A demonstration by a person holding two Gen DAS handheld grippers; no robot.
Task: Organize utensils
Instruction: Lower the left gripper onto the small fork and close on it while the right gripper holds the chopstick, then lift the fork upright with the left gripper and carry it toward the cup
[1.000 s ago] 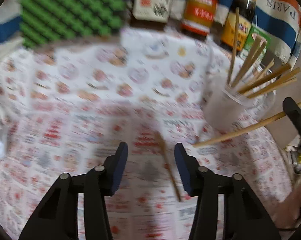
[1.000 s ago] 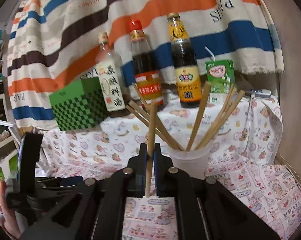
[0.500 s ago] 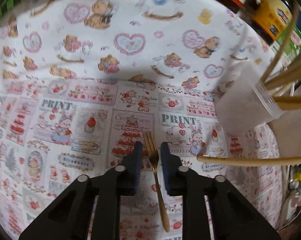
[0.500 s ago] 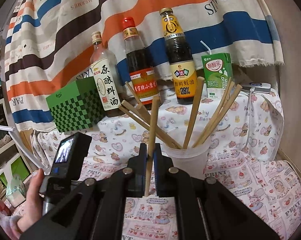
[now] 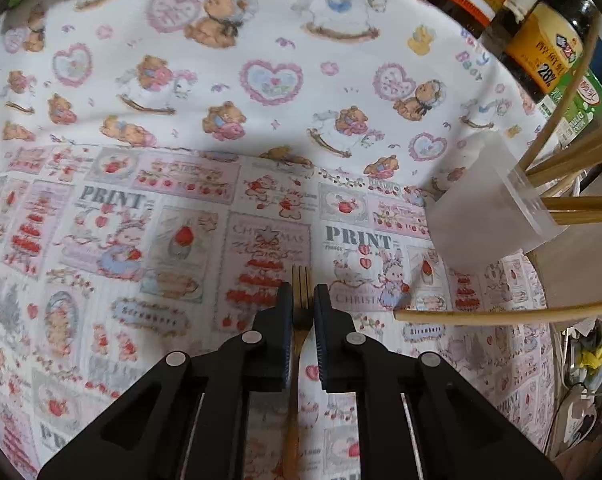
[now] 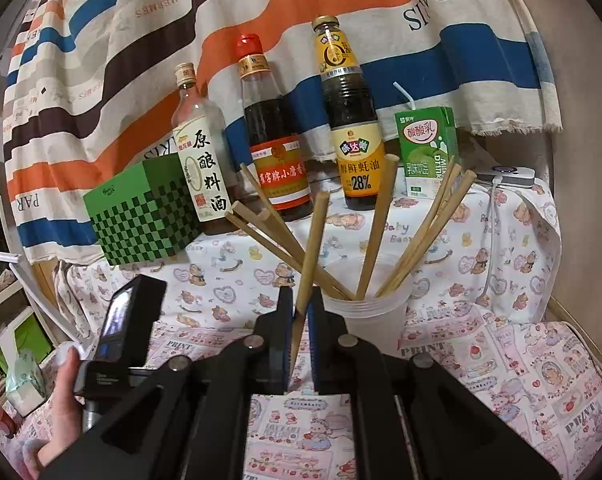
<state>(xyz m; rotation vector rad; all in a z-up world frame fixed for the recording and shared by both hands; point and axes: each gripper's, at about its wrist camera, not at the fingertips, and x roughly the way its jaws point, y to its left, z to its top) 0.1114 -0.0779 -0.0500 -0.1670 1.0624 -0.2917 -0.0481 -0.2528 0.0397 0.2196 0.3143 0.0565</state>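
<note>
A gold fork (image 5: 301, 278) lies on the printed tablecloth (image 5: 181, 208), tines pointing away. My left gripper (image 5: 302, 294) points steeply down over it, and its jaws are closing with the fork's neck between the pads, which touch it. My right gripper (image 6: 301, 300) is shut on a wooden chopstick (image 6: 315, 240) that slants upward just left of the frosted plastic cup (image 6: 375, 320). The cup holds several chopsticks. In the left wrist view the cup (image 5: 481, 208) stands at the right and the held chopstick (image 5: 501, 314) crosses below it.
Three sauce bottles (image 6: 275, 132), a green checkered box (image 6: 145, 216) and a green drink carton (image 6: 427, 148) line the back before a striped cloth. A power bank with a white cable (image 6: 505, 174) sits at the right. A hand (image 6: 61, 392) holds the left gripper's body at the lower left.
The left gripper came down and forward over the fork, and its jaws narrowed from wide apart to touching it. The right gripper and its chopstick stayed put.
</note>
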